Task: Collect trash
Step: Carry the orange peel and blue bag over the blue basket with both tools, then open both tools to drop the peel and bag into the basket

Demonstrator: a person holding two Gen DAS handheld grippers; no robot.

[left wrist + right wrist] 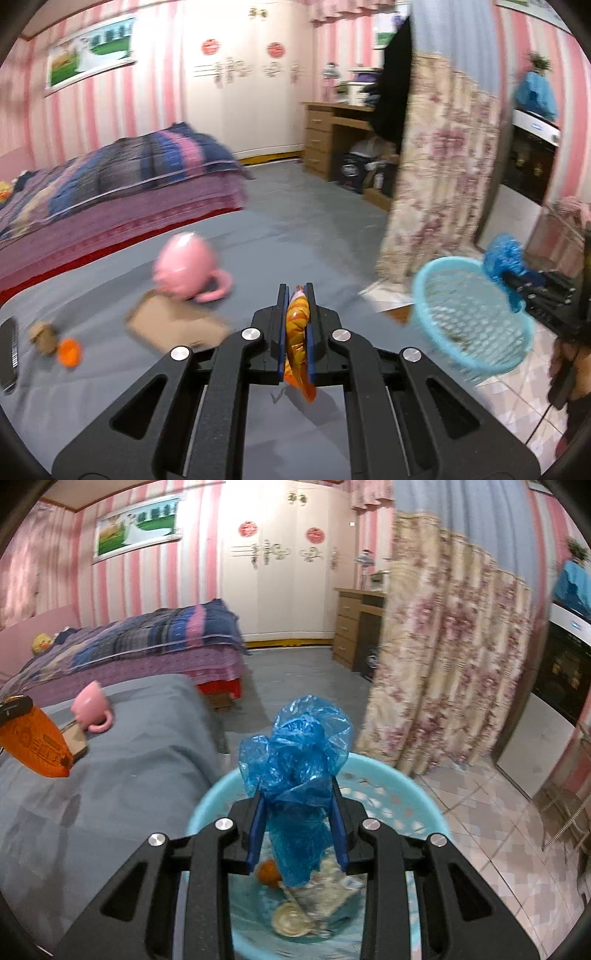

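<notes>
My left gripper (296, 291) is shut on an orange snack wrapper (297, 332), held above the grey cloth-covered table (258, 240). The wrapper also shows in the right wrist view (37, 742) at the far left. My right gripper (299, 797) is shut on a crumpled blue plastic bag (295, 746) and holds it over a light blue basket (417, 797). The basket holds a wrapper, an orange piece and a round lid. In the left wrist view the basket (472, 317) is to the right, off the table's edge, with the blue bag (504, 258) at its far rim.
On the table lie a tipped pink mug (186, 266), a flat brown cardboard piece (173, 323), an orange cap (70, 352), a small brown object (44, 334) and a dark remote (9, 354). A bed (110, 184), a floral curtain (439, 166) and a wooden desk (325, 136) stand beyond.
</notes>
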